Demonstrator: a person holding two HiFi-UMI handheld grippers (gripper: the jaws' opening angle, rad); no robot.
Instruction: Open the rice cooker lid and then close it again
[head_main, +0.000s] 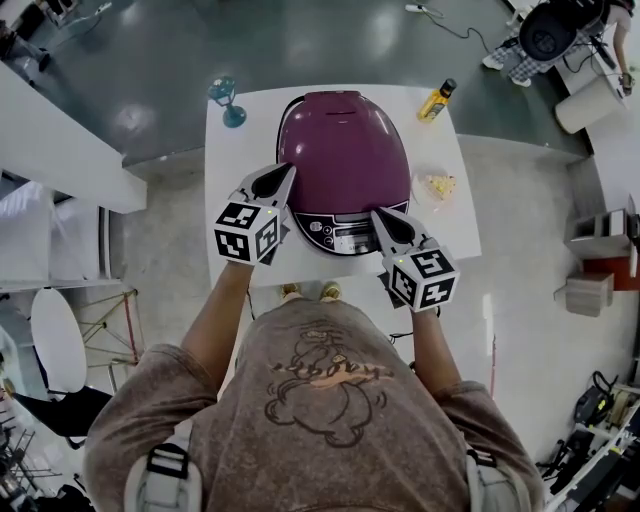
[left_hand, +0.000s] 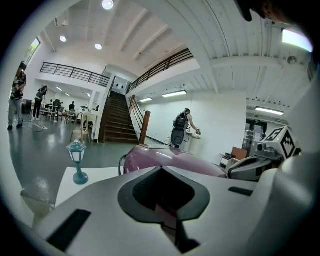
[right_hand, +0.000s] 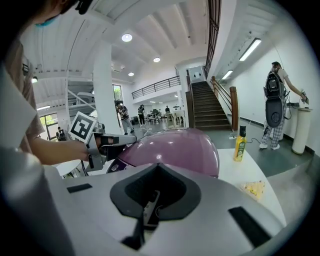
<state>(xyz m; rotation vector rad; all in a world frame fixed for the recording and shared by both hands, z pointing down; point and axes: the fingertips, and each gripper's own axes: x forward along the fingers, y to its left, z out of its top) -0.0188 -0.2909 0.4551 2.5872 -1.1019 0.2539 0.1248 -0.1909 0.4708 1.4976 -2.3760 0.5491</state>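
A purple rice cooker (head_main: 343, 150) stands on a white table (head_main: 225, 150) with its lid down; its control panel (head_main: 340, 232) faces me. My left gripper (head_main: 287, 170) is shut and empty, its tip at the cooker's front left side. My right gripper (head_main: 378, 214) is also shut and empty, its tip beside the panel's right end. In the left gripper view the joined jaws (left_hand: 161, 168) point over the purple lid (left_hand: 165, 159), and the right gripper (left_hand: 250, 167) shows at the right. The right gripper view has its jaws (right_hand: 157, 165) before the lid (right_hand: 175, 147) and the left gripper (right_hand: 117, 140) opposite.
A teal lantern ornament (head_main: 227, 100) stands at the table's far left corner. A yellow bottle (head_main: 436, 100) is at the far right, with a yellowish packet (head_main: 439, 186) on the right side. A white counter (head_main: 70, 150) runs along the left, and a person (head_main: 530, 50) stands beyond the table.
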